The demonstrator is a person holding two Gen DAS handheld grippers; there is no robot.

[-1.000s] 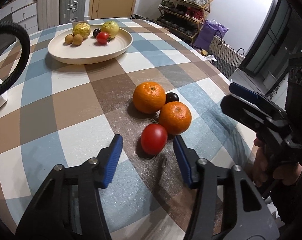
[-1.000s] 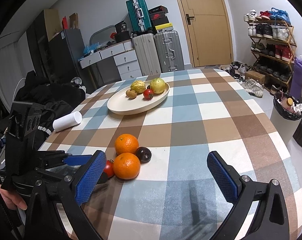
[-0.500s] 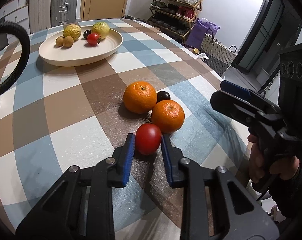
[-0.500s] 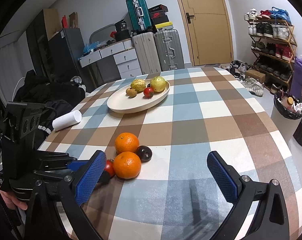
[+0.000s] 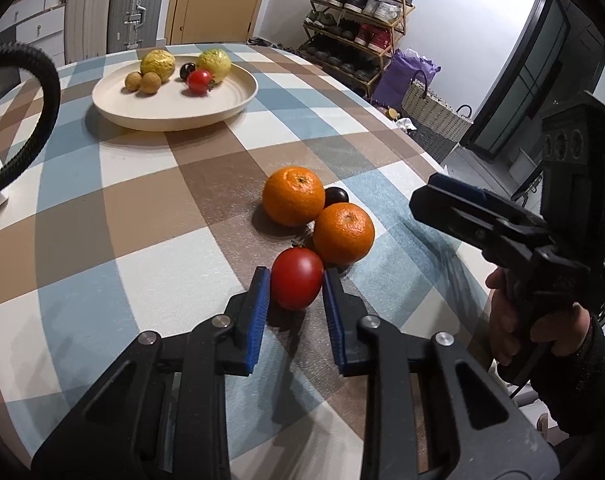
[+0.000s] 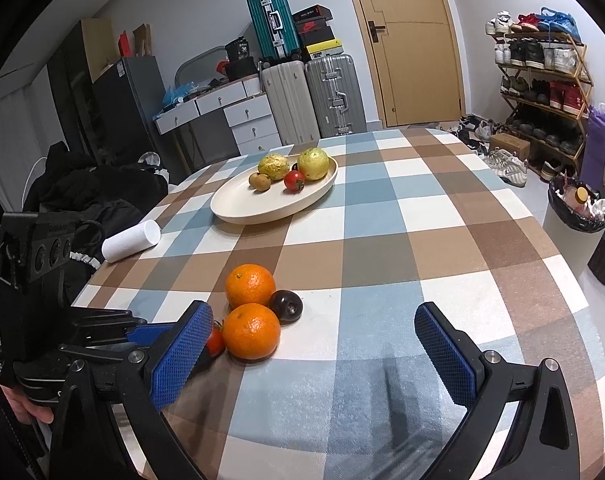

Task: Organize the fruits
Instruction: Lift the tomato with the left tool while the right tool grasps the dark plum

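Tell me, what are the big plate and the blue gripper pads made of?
The plate looks like matte cream plastic or ceramic, with faint rings and no glare; I can't say which. The left gripper's pads look like blue rubber: the right gripper's show a bumpy grid.

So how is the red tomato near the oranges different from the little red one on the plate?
The big tomato sits on the tablecloth between the left gripper's blue pads; the small tomato lies on the plate, with no gripper near it. The big tomato looks larger and more oval; the small tomato looks rounder. The big tomato sits beside an orange; the small tomato sits among yellowish fruits. Both are shiny red.
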